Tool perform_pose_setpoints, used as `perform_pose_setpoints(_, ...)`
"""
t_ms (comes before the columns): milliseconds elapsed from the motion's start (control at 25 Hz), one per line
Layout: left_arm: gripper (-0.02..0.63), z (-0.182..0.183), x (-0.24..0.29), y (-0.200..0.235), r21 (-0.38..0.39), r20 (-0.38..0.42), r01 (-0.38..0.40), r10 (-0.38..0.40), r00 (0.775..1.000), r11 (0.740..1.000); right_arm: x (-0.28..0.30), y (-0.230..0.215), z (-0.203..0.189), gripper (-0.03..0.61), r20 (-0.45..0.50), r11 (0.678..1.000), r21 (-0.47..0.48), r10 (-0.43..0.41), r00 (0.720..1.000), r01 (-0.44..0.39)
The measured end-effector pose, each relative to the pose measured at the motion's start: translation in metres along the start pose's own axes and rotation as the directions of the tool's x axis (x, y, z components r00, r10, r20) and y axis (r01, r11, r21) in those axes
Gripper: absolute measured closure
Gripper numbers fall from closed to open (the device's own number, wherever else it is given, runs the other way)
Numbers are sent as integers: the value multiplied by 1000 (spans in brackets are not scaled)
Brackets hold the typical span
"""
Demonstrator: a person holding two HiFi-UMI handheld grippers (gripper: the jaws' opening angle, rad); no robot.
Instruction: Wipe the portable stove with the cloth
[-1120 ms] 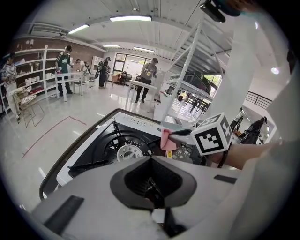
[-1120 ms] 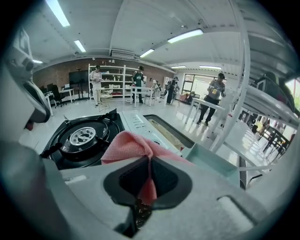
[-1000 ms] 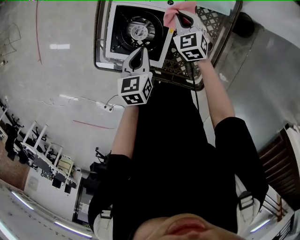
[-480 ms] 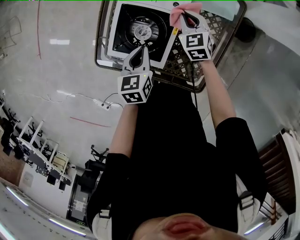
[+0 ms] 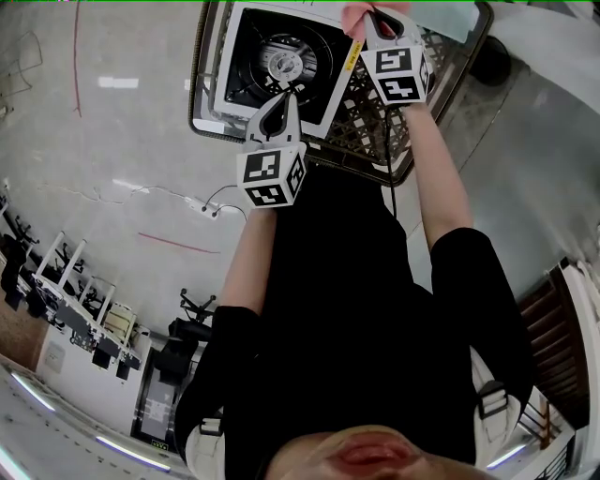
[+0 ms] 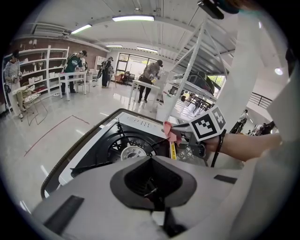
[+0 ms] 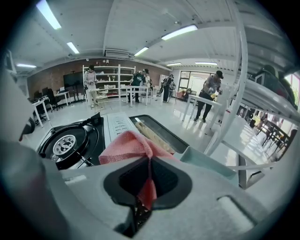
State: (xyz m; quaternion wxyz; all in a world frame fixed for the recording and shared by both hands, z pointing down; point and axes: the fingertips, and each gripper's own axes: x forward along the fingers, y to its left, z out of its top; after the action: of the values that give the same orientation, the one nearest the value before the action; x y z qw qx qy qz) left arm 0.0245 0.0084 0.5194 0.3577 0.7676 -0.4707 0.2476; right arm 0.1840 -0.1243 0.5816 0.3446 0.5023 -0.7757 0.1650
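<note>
In right claw [image 7: 149,174], pink cloth [image 7: 127,144]

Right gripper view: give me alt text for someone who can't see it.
The right gripper is shut on a pink cloth, which bunches up between its jaws. Just beyond lies the portable stove, its round burner to the left. Behind, people stand at white tables in a large bright room.

Both arms reach forward; left tool [image 5: 284,98] closed empty, right tool [image 5: 367,17] clamps cloth [image 7: 125,146].
</note>
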Motion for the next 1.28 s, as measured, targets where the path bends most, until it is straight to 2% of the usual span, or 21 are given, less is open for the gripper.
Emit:
perform_pose_setpoints(640,615,-1,-8,9,-20,19,-16,16,1000,1000,8,-6,6,560,-28,999,-44,-11,1000,10)
perform_pose_setpoints(960,615,3,-14,16,-30,37,-26,27,999,999,5,9,6,560,-58,995,-89,31,998,-36)
perform_pose_setpoints(1120,615,3,-12,12,-44,34,5,-3,999,999,6,16,3,558,-90,990,-122,54,994,-65)
perform_pose_setpoints(1280,615,5,-4,7,-6,22,55,-55,998,998,8,15,7,558,-113,989,-136,43,993,-58)
